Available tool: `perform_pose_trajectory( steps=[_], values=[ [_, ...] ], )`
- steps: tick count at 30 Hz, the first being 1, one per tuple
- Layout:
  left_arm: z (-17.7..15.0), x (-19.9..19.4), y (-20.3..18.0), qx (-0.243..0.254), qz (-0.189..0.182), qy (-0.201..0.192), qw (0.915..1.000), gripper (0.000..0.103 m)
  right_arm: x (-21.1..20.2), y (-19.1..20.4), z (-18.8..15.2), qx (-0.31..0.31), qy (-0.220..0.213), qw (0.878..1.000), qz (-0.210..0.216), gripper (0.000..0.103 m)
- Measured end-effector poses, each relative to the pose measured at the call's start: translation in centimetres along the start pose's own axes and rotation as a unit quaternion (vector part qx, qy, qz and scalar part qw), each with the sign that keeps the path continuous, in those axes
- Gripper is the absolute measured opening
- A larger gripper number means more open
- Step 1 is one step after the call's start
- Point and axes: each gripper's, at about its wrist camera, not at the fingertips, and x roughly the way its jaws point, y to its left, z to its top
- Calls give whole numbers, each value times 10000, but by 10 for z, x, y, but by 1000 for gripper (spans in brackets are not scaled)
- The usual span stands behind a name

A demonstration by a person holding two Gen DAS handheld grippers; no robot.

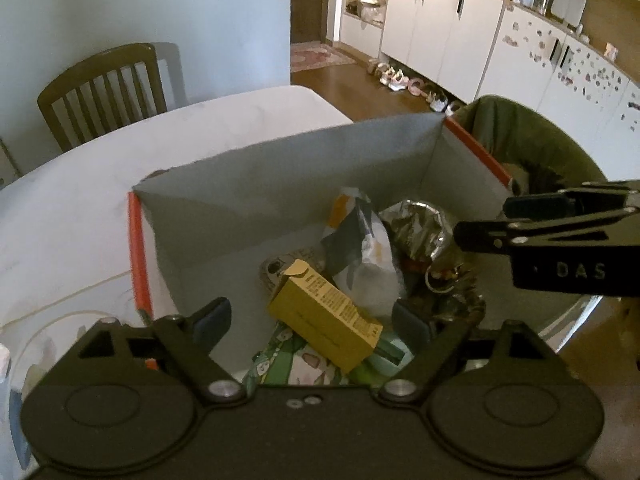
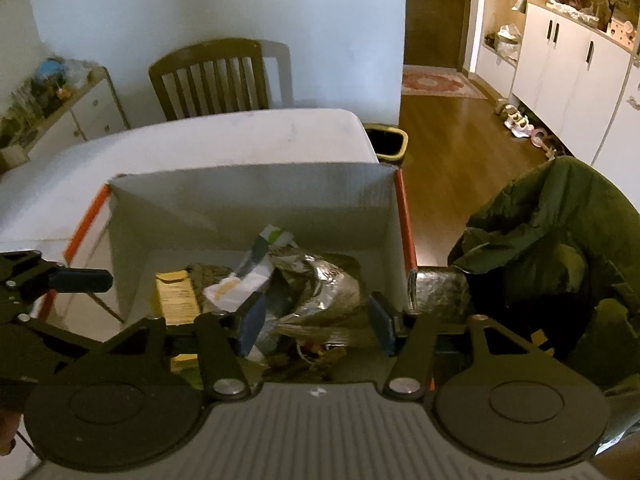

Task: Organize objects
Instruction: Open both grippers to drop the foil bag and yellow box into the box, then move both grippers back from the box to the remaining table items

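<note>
My left claw (image 1: 308, 320) is spread wide and holds nothing; it hangs over the near edge of the open box (image 1: 248, 176). The box stands on the white tabletop (image 1: 120, 160), its walls grey inside with orange edging on the side rims.

Contents of the box, as seen from the left wrist:
- A yellow carton (image 1: 324, 316) lies tilted between my left fingertips, touching neither.
- A white and grey wrapper (image 1: 360, 240) stands behind the carton.
- A crumpled silver foil bag (image 1: 420, 220) sits to the right of the wrapper, against it.
- A green printed packet (image 1: 292, 360) lies under the carton.

My right claw (image 2: 316, 320) is also spread wide and empty. It hovers directly above the foil bag (image 2: 328, 284); contact cannot be confirmed.

A wooden chair (image 2: 208, 76) stands at the far side of the tabletop. A dark green jacket (image 2: 560, 232) hangs just beside the box on the right.
</note>
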Motion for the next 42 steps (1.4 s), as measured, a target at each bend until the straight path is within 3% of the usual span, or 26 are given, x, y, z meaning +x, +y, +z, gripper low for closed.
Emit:
perform_pose_trajectory(
  steps=[11,22,33,36,42],
  values=[
    [-4,-54,1,5,52,-620,9981,93,-45,16,-6,-20,-382,9986,375,56],
    [-24,-102,20,90,137,-1100,9938,101,-86,47,-15,-65,-862,9943,617,65],
    [-45,-147,67,14,54,-1474,9891,102,-113,97,-26,-78,-1132,9900,836,74],
    [-51,-156,84,-22,15,-1506,9886,102,-121,113,-28,-48,-1259,9874,961,82],
    [-61,-167,121,-124,41,-1571,9875,103,-129,150,-30,-122,-1449,9837,1056,88]
  ],
)
